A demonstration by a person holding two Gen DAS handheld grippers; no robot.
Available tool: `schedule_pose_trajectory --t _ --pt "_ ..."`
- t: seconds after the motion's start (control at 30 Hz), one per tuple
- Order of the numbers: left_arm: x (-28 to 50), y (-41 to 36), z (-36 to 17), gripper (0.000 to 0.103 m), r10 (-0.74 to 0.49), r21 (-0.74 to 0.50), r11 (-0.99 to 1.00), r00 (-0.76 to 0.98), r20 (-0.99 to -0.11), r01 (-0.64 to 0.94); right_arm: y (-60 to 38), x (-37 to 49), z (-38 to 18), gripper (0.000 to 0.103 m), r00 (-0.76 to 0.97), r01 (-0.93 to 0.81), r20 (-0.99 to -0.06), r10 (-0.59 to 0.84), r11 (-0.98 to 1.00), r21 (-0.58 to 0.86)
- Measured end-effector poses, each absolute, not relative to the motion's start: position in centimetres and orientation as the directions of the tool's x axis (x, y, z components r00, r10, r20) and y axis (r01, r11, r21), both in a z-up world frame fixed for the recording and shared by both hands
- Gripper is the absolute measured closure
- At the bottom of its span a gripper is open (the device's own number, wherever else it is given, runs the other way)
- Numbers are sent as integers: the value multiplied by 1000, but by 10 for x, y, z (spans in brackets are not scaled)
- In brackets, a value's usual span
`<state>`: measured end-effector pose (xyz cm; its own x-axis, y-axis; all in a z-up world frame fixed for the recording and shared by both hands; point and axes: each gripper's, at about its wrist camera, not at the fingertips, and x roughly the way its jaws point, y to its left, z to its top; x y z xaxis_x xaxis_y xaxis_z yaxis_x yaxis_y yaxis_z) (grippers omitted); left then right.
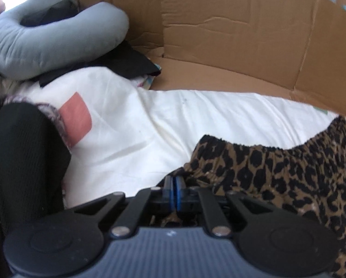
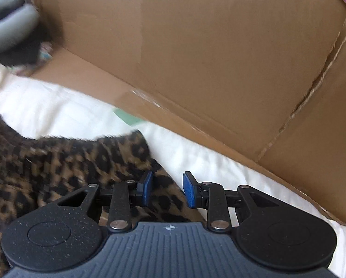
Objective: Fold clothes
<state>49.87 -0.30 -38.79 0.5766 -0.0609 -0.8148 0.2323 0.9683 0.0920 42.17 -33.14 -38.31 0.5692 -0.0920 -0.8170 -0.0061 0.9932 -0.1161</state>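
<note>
Left claw is pinched on the leopard skirt's left edge, right claw spread over its right edge.

A white sheet is spread as the working surface, with a salmon rectangle printed on it; creased brown cardboard panels are stood behind it as a wall; a grey curved cushion is piled on dark fabric at the left; bright daylight is seen in the upper left corner.
</note>
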Motion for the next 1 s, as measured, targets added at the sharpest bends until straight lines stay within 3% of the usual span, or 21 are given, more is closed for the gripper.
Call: schedule_pose_trajectory --t 0.33,0.6,0.73,0.87,1.0 --pt "477 9 -357 95 -96 89 961 617 -781 262 -332 407 -351 68 622 -24 -781 -61 995 -97" --pt "439 -19 -333 89 -245 3 931 630 -737 366 -312 375 -331 68 652 -137 -754 80 990 -13" --pt "420 -41 -342 84 -299 -21 907 609 -735 420 -293 358 -333 68 638 -206 -756 147 978 16" --pt "414 -54 -370 83 -263 2 906 564 -783 424 -277 347 -352 67 581 -266 -794 178 964 21" --pt "419 -47 -392 81 -226 13 919 552 -803 395 -273 345 -377 60 536 -285 -836 117 957 -48"
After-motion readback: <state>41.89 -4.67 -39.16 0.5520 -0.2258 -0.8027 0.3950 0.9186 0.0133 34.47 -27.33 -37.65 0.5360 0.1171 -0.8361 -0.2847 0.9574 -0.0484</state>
